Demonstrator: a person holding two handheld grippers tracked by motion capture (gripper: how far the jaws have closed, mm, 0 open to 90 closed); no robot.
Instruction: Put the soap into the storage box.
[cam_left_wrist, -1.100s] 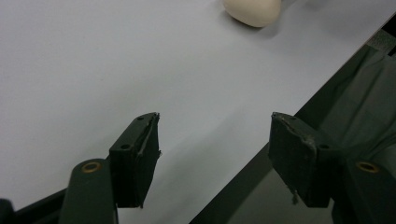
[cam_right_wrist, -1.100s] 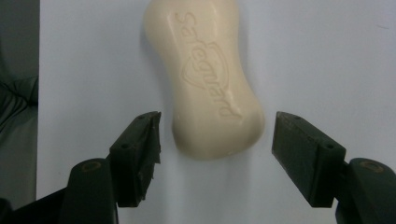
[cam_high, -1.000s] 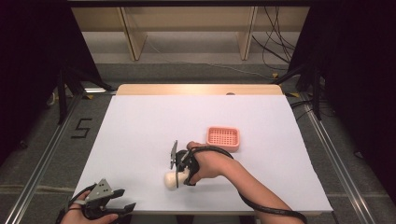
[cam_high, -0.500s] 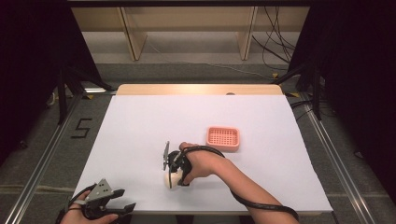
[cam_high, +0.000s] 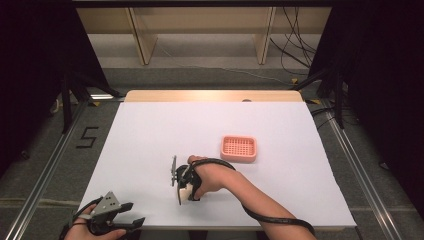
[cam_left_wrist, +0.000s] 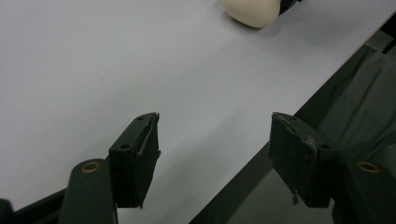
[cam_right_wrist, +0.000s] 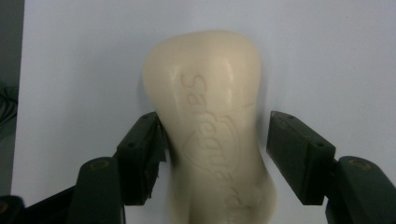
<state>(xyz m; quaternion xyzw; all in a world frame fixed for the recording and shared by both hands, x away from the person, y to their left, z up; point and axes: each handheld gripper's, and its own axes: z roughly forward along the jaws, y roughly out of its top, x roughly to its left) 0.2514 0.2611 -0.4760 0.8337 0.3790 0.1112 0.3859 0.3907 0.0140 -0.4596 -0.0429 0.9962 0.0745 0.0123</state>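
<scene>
A cream bar of soap with embossed lettering lies flat on the white table, near the front middle. My right gripper is open and straddles it: the left jaw sits against the soap's side, while the right jaw stands a small gap off. From above, the right gripper points down over the soap with a hand around it. My left gripper is open at the table's front left corner, nothing between its jaws. From the left gripper, the soap lies well ahead.
A pink slotted basket stands right of centre, behind the right hand. The table's front edge runs under the left gripper's jaws. A black cable trails along the right forearm. Wooden shelving stands beyond the table.
The right gripper has shifted a little left and lower, coming down around the soap. The soap has stayed put. The left gripper has not moved.
</scene>
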